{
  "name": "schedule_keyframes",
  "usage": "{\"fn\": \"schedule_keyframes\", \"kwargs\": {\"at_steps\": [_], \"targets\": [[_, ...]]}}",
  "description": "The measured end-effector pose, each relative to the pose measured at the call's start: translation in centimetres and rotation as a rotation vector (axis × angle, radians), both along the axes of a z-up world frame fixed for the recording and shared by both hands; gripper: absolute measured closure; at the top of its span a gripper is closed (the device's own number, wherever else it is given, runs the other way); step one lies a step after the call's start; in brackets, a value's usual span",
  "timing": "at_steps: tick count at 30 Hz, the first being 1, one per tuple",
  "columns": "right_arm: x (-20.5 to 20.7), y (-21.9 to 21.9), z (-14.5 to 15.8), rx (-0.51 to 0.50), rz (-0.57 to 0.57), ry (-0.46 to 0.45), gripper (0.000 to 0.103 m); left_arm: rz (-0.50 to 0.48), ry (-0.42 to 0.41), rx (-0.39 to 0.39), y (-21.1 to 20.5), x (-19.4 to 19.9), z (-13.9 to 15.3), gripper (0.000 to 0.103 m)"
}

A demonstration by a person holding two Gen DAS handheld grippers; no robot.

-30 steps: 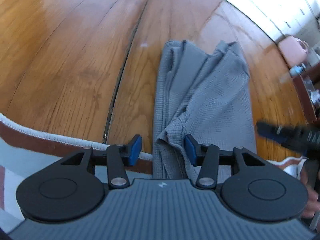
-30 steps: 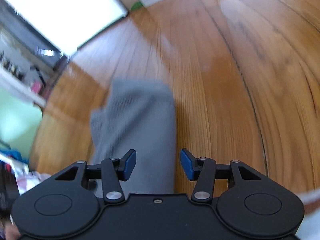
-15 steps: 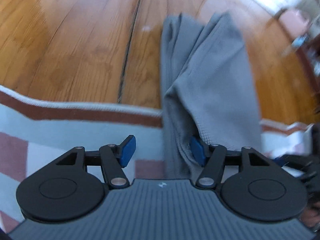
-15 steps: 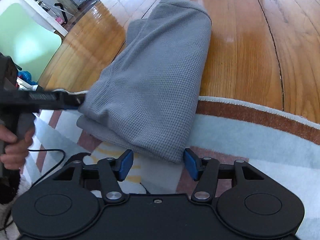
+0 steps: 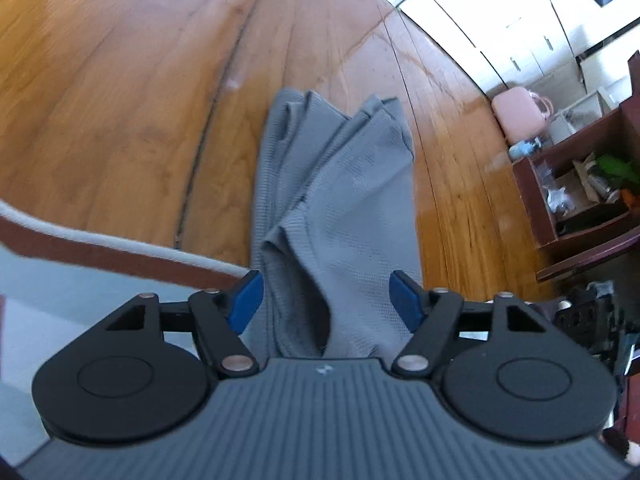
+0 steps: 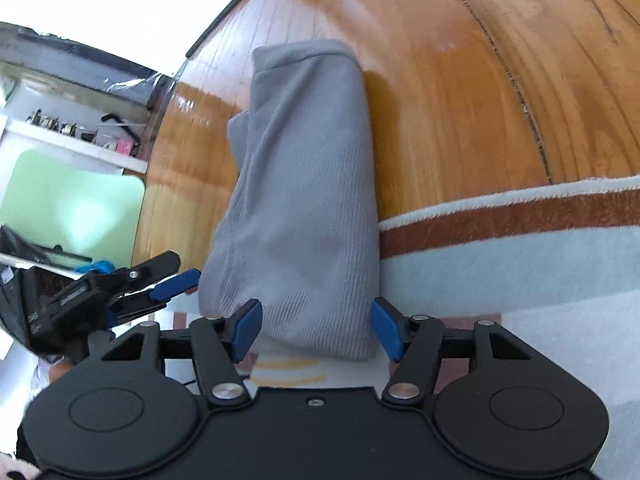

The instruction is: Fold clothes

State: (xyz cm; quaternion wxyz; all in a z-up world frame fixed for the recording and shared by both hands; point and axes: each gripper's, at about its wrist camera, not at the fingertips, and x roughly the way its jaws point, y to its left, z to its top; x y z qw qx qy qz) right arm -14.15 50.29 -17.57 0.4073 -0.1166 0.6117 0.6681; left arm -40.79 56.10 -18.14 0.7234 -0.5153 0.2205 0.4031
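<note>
Your left tongs (image 5: 326, 300) and right tongs (image 6: 316, 330) are opening around the grey garment (image 6: 304, 200), lying across wooden floor (image 6: 460, 80) and striped rug (image 6: 520, 248).

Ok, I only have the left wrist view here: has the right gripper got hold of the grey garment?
Observer: No. The right gripper has its jaws opening; the near edge of the grey garment lies between the pads, unpressed.
Operator: Where does that edge lie?
Observer: On the rug; that side looks like one smooth fold.
Operator: And my left gripper, seen from there?
Observer: The left gripper sits at the garment's other near corner, jaws opening, cloth between them.
</note>
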Motion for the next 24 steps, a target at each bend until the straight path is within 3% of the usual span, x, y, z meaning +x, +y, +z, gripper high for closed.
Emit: {"fn": "schedule_keyframes", "kwargs": {"at_steps": [3, 5, 12, 17, 20, 22, 24], "targets": [[-0.8, 0.6, -0.3, -0.003, 0.019, -0.028, 0.037, -0.043, 0.12, -0.063, 0.1, 1.8, -1.9, 0.034], [-0.6, 0.5, -0.4, -0.022, 0.019, -0.042, 0.037, -0.039, 0.136, -0.089, 0.0, 1.6, -2.6, 0.034], [-0.4, -0.1, -0.9, -0.055, 0.025, -0.038, 0.037, -0.023, 0.102, -0.145, 0.4, 1.3, -3.3, 0.033], [-0.9, -0.1, -2.2, -0.067, -0.024, 0.08, 0.03, -0.036, 0.005, -0.192, -0.4, -0.2, -3.1, 0.032], [-1.0, 0.3, -2.6, -0.078, -0.046, 0.141, 0.032, -0.021, -0.066, -0.222, -0.6, -0.8, -3.4, 0.032], [-1.4, 0.5, -2.3, -0.056, -0.04, 0.145, 0.059, -0.006, -0.102, -0.23, -0.6, -1.2, -3.5, 0.034], [-1.8, 0.5, -1.6, -0.017, -0.02, 0.127, 0.071, 0.029, -0.144, -0.228, -0.7, -1.6, -3.6, 0.05]]}}
